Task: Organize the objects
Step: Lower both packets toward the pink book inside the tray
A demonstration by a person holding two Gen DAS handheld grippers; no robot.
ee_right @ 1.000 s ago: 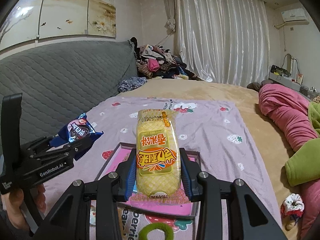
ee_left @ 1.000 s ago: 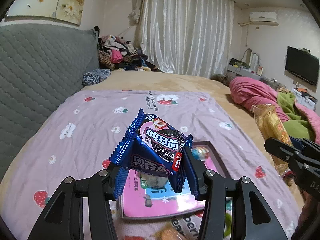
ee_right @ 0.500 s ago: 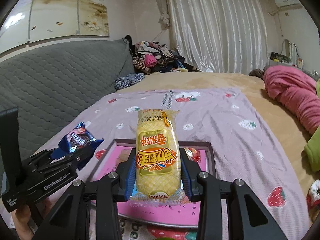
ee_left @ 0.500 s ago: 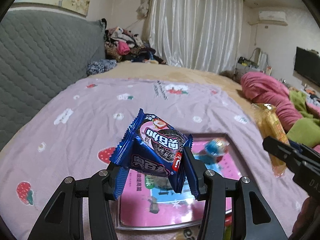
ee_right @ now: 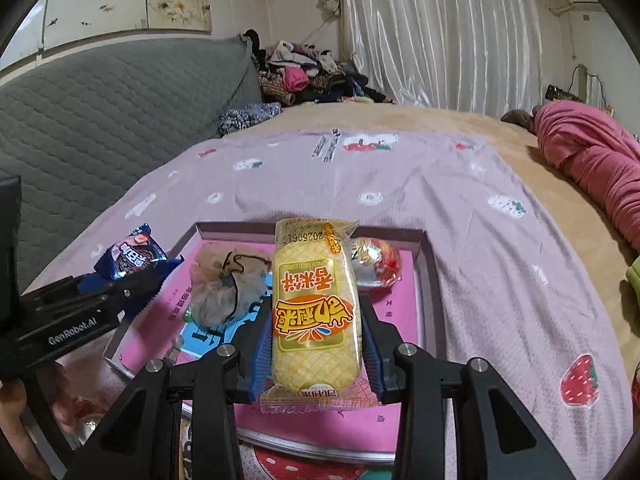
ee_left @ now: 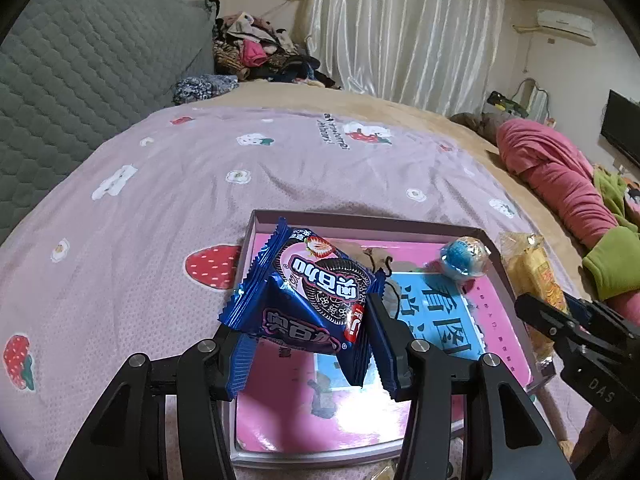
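Holding a blue cookie packet (ee_left: 316,300), the left claw (ee_left: 308,344) is clamped on the packet's lower half, with the packet raised above the near left part of the pink tray (ee_left: 372,224). The packet is tilted, its crimped top edge pointing up and away. It looks light and thin-skinned; the film is glossy and likely slippery, and the cookies inside would crack under a hard squeeze. Judged best hold: across the flat body near the middle, as now, not on the crimped seams alone.

Inside the tray, from left to right, lie a soft grey drawstring pouch (ee_right: 224,288) and a foil-wrapped round sweet (ee_right: 376,262), the latter near the far right corner. The tray rests on a lilac strawberry-print sheet (ee_left: 160,184) spread over the bed.

At the right, the right claw (ee_right: 312,344) is closed on a yellow wafer bar (ee_right: 314,304), gripping its lower half from both sides, with the bar standing lengthwise above the tray's middle. The bar appears light, its wrapper smooth and puffed, its contents brittle. A side grip low on the body is adequate; too firm a squeeze risks crushing it.

Both items appear ready for lowering into free tray floor. Risk noted: the packet could slide on release and land on the pouch.
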